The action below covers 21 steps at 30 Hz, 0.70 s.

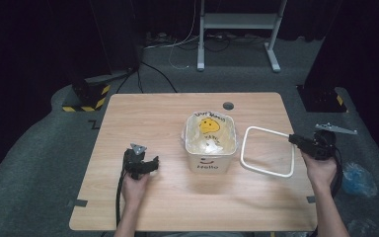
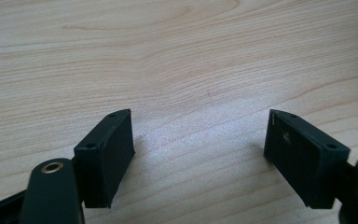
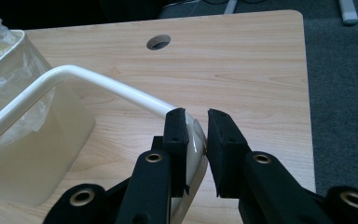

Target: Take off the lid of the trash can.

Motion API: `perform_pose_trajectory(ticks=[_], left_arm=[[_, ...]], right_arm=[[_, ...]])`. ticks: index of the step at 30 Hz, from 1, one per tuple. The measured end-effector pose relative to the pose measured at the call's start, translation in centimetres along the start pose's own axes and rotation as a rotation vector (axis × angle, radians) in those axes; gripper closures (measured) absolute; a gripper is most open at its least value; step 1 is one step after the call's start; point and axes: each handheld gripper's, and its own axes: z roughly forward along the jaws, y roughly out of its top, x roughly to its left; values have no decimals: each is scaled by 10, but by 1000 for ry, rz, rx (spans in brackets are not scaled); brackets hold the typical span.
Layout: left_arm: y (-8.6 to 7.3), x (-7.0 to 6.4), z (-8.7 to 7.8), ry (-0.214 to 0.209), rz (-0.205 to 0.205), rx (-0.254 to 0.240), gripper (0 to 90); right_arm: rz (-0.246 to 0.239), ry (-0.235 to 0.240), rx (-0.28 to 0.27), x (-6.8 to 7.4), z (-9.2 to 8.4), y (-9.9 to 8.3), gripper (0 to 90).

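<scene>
A white square bin (image 1: pixel 209 148) with a smiley face and "Hello" on it stands mid-table, lined with a clear plastic bag (image 1: pixel 208 139). Beside it on the right is a white rounded-square ring (image 1: pixel 243 148), tilted, with its left side near the bin. My right gripper (image 1: pixel 292 139) is shut on the ring's right corner. In the right gripper view the ring (image 3: pixel 112 86) runs from the jaws (image 3: pixel 196 126) towards the bin (image 3: pixel 32 154). My left gripper (image 1: pixel 153 163) rests low over bare wood left of the bin, open (image 2: pixel 198 154), with nothing between its pads.
The wooden table (image 1: pixel 168 113) has a round cable hole (image 1: pixel 228 105) behind the bin. Its right edge lies close to my right hand. A white stand (image 1: pixel 237 29) is on the carpet beyond the table, and a blue bag (image 1: pixel 358 180) lies on the floor at right.
</scene>
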Motion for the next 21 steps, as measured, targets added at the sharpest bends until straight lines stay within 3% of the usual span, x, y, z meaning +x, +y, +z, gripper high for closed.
perform_pose_trajectory(ticks=[21], left_arm=[[0,0,0,0,0,0,241]], right_arm=[[-28,-8,44,-5,15,-19,780]])
